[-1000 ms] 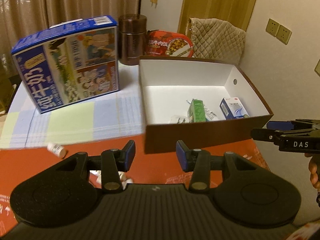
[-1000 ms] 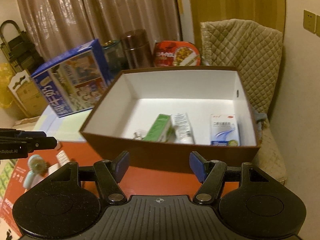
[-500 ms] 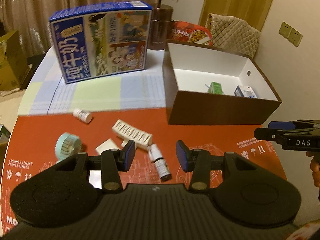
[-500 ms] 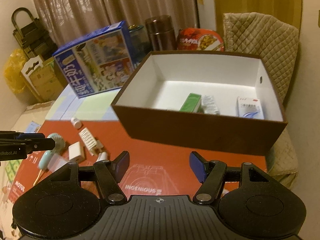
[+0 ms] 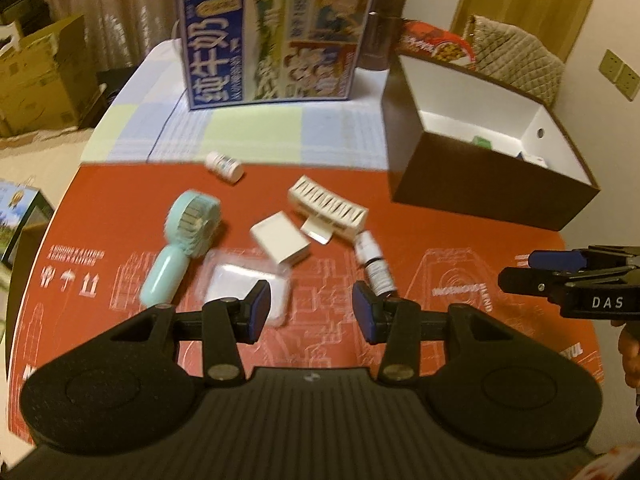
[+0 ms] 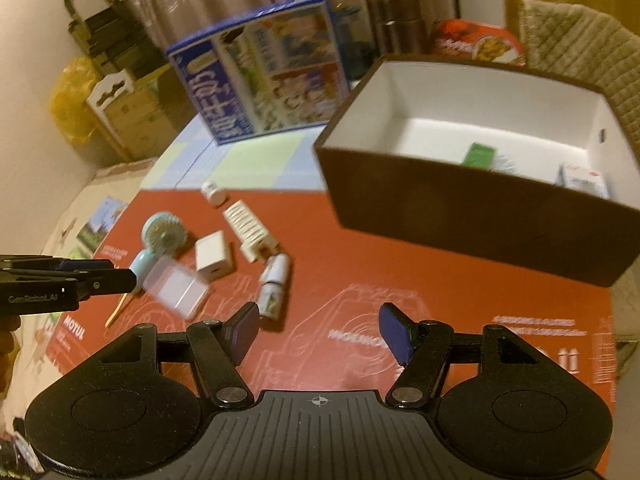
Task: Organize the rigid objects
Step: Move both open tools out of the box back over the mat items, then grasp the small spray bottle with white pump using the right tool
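Two pairs of hand-held tongs hang over a cluttered red surface (image 5: pixel 460 248), both parted and holding nothing. The left tongs (image 5: pixel 310 311) stand partly open above the red mat, their blue pads clear of everything; a clear plastic case (image 5: pixel 244 280) lies just beyond the left pad and a small dropper bottle (image 5: pixel 374 262) just beyond the right. The right tongs (image 6: pixel 318 330) gape wider, also empty, over bare mat, with the same bottle lying near the left pad.

Scattered past the tongs are a white square box (image 5: pixel 280 240), a white strip of vials (image 5: pixel 328 206), a mint-green handheld fan (image 5: pixel 182 236) lying flat to the left, and a small white pill bottle (image 5: pixel 225 166) on its side near the edge of a checked cloth (image 5: pixel 252 128).

To the right sits a brown open box (image 6: pixel 472 200) with a white interior; inside it a green carton (image 6: pixel 478 156) and a white-and-blue carton (image 6: pixel 584 178) rest along the near wall. Behind, a blue milk carton case (image 5: pixel 276 36) stands upright on the cloth, with a brown flask (image 6: pixel 396 24) and a red food package (image 6: pixel 480 44) further back.
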The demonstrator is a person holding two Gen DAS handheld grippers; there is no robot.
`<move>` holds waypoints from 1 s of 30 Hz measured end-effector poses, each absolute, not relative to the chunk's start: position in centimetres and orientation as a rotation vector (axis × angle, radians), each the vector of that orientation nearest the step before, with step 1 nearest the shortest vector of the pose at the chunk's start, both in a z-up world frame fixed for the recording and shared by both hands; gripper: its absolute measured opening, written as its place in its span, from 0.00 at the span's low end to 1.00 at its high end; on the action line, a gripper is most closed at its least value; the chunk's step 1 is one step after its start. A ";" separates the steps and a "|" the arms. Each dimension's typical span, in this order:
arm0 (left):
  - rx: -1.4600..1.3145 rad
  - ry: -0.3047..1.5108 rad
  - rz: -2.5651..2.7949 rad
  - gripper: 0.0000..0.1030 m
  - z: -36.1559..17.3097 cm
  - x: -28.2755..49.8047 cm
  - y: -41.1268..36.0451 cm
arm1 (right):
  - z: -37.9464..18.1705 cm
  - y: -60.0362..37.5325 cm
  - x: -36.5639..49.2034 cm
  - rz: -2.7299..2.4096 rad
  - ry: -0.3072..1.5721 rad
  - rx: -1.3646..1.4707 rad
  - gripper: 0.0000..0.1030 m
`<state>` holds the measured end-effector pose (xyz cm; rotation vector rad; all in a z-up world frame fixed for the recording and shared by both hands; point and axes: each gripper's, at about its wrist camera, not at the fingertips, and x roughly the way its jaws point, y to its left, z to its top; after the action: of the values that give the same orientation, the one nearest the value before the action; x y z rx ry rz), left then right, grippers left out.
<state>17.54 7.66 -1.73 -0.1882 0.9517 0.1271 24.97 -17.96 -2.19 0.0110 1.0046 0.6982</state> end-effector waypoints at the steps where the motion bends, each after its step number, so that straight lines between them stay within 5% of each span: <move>1: -0.194 0.954 0.135 0.39 -2.0 17.2 7.8 | -2.5 -17.6 24.9 0.705 1.010 0.008 0.62; 14: -0.224 0.966 0.212 0.52 -4.6 15.7 8.8 | -5.9 -14.1 24.5 0.758 1.067 -0.036 0.61; 30: -0.134 0.958 0.234 0.52 -7.2 18.5 8.6 | -8.9 -10.6 26.1 0.781 1.051 -0.117 0.61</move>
<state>18.54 8.61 -7.24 -0.1339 0.9585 0.2336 26.11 -10.63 -8.91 -0.1171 1.0513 0.7811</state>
